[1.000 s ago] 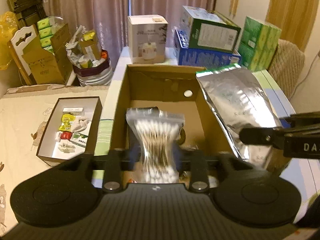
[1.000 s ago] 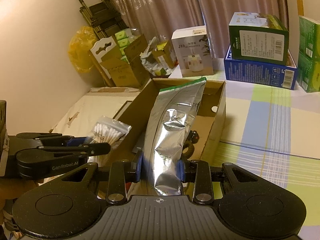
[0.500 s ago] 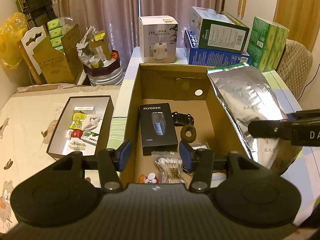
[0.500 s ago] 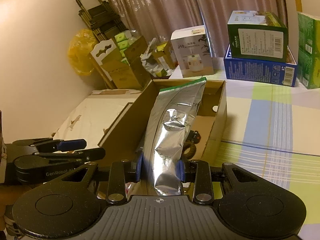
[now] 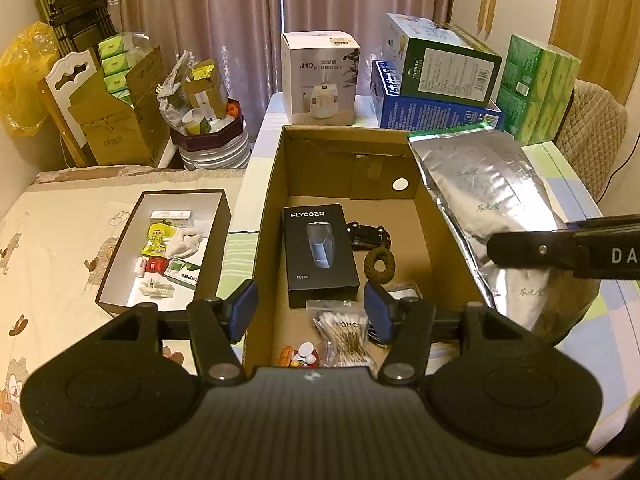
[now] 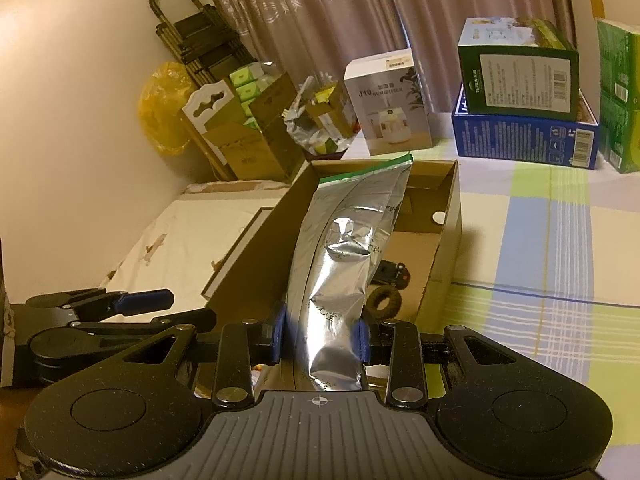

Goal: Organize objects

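An open cardboard box [image 5: 272, 200] [image 6: 448, 216] stands on the table. On its floor lie a black FLYCO box [image 5: 318, 254], a small black toy car [image 5: 368, 234], a brown ring [image 5: 379, 266] and a bag of cotton swabs [image 5: 346, 338]. My left gripper [image 5: 312, 312] hovers open above the box's near end, right over the swabs, holding nothing. A large silver foil pouch [image 6: 344, 272] [image 5: 492, 204] is clamped in my right gripper [image 6: 322, 338], which is shut on its lower end. The pouch leans over the box's right wall. The left gripper [image 6: 132, 308] shows at the left of the right wrist view.
A shallow brown tray [image 5: 120, 268] of small packets sits on the cloth to the left. A white humidifier box [image 5: 320, 80], stacked blue and green boxes [image 5: 436, 92] and green tissue packs [image 5: 540, 84] line the back. Cartons and a bucket [image 5: 208, 136] crowd the far left.
My left gripper let go of the cotton swab bag, which now lies in the box's near end. The left gripper opened and pulled back. The right gripper keeps the pouch nearly still.
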### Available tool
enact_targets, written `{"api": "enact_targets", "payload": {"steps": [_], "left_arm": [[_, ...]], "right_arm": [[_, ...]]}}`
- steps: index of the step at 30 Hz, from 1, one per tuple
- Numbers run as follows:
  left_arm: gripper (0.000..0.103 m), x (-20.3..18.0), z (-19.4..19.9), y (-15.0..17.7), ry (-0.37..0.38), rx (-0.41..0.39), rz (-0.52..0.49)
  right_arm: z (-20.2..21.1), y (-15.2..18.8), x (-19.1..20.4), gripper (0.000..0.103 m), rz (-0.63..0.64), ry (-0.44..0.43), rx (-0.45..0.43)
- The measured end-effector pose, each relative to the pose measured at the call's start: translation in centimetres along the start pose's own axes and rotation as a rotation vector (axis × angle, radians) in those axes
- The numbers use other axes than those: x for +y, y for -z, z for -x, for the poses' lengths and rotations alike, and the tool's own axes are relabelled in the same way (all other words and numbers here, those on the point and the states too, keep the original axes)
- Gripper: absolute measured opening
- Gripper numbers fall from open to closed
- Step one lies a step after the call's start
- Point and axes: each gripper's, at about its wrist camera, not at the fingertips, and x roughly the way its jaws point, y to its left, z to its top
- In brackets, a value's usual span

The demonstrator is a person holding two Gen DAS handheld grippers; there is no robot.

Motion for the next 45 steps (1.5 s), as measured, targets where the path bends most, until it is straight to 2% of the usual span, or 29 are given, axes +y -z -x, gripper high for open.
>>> {"api": "enact_targets", "payload": {"steps": [4,6,8,9,10,13,15,23,34,45], "left_arm": [[0.058,0.2,-0.1,0.0,-0.003,0.0,-0.001],[0.063,0.4,-0.1,0.0,-0.007,0.001,0.0],[0.067,0.5,0.1,0.1,-0.012,-0.003,0.003],[0.071,0.6,0.2,0.2,-0.012,-0.005,0.004],[0.072,0.6,0.3,0.3,-0.012,-0.008,0.005],[0.078,0.6,0.7,0.7,-0.009,-0.02,0.019],[0.086,0.4,1.1,0.9,-0.003,-0.03,0.031],[0.102,-1.0,2.5,2.3,0.004,-0.04,0.03],[0.102,-3.1,6.6,4.2,-0.017,-0.09,0.005],[0.102,-4.6,8.8,7.0,-0.034,-0.049,0.039]], "right_arm": [[-0.6,-0.3,-0.2,0.031,-0.023,0.003,-0.005],[-1.1,-0.7,-0.6,0.032,-0.034,-0.019,-0.018],[-1.4,-1.1,-1.2,0.046,-0.066,-0.044,-0.027],[-1.3,-1.3,-1.5,0.057,-0.077,-0.045,-0.03],[-1.1,-1.4,-1.8,0.059,-0.084,-0.049,-0.04],[-0.3,-1.0,-2.5,0.06,-0.095,-0.032,-0.045],[0.1,-0.2,-2.9,0.062,-0.103,-0.018,-0.029],[2.4,3.7,-2.9,0.066,-0.091,0.026,0.0],[7.2,6.7,-1.2,0.074,-0.058,0.108,-0.033],[10.3,9.5,-0.5,0.075,-0.064,0.136,-0.047]]}}
